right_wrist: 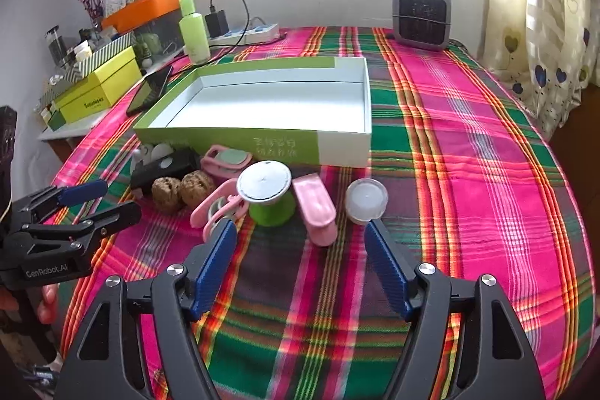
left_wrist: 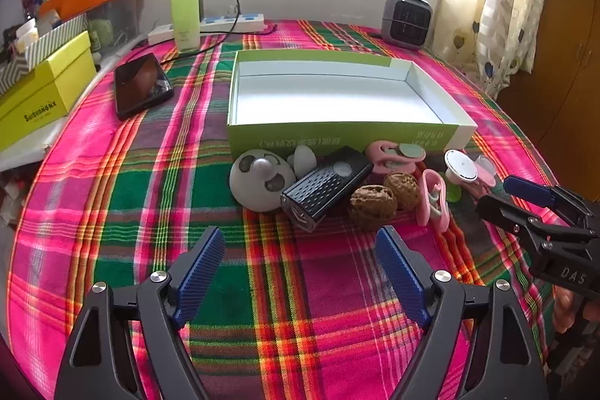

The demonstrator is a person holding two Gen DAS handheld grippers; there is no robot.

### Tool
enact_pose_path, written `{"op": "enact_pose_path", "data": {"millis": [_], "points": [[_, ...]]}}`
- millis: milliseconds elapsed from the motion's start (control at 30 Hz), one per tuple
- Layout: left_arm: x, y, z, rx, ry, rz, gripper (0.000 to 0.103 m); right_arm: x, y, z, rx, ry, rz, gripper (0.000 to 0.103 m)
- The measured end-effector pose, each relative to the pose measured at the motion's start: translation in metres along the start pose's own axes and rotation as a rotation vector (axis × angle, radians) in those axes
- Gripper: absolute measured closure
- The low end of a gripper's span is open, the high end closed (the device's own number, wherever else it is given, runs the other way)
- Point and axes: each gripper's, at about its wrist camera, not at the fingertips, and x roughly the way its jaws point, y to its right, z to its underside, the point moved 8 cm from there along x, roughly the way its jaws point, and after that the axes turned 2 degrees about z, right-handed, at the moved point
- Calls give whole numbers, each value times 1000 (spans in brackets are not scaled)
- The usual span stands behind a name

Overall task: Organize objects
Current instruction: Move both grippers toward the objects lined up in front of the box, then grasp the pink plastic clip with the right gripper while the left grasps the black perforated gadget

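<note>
Judging by the bare white floor of the box [right_wrist: 262,107], you are at the very start: nothing has gone in yet, and every small thing sits in a huddle on the plaid cloth [right_wrist: 468,156] just in front of the box's near green wall. The box is shallow card, open-topped, smooth and stiff; the cloth under it is soft woven fabric in pink, green and orange stripes, so expect light pieces to drag a little instead of sliding.

Your right gripper [right_wrist: 302,242] hangs with its ribbed blue pads spread wide and nothing between them, aimed down at the near edge of the huddle. Your left gripper [left_wrist: 300,250] is equally wide and empty, set short of the pile.

By size, you have the grey dome [left_wrist: 260,180], rounded and slick; the black perforated case [left_wrist: 324,186], boxy and hard; the green spool [right_wrist: 268,194] with its flat white top, upright; the pink clip [right_wrist: 317,212], glossy plastic lying flat; the clear round lid [right_wrist: 365,201]; and two walnuts [right_wrist: 182,192], rough and wrinkled, touching each other.

The pink clip lies nearest your right pads, so your likely next move is to lower over it, square the pads to its long sides, and close gently before lifting it over the box wall.
</note>
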Motion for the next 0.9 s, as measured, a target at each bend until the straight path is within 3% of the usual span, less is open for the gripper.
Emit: {"op": "enact_pose_path", "data": {"millis": [133,267,400,733,900], "points": [[2,1,-6,14,9,4,21,5,8,-1,1,-15,17,40],[5,0,-12,12,20,11,23,10,8,-5,-27,-25,26,56],[9,1,-16,18,24,15,28,14,7,-5,-30,-41,4,62],[15,9,-26,42,32,55,37,25,5,-5,-50,-74,-28,63],[16,12,-27,45,34,73,42,26,8,-6,-46,-76,-25,83]]}}
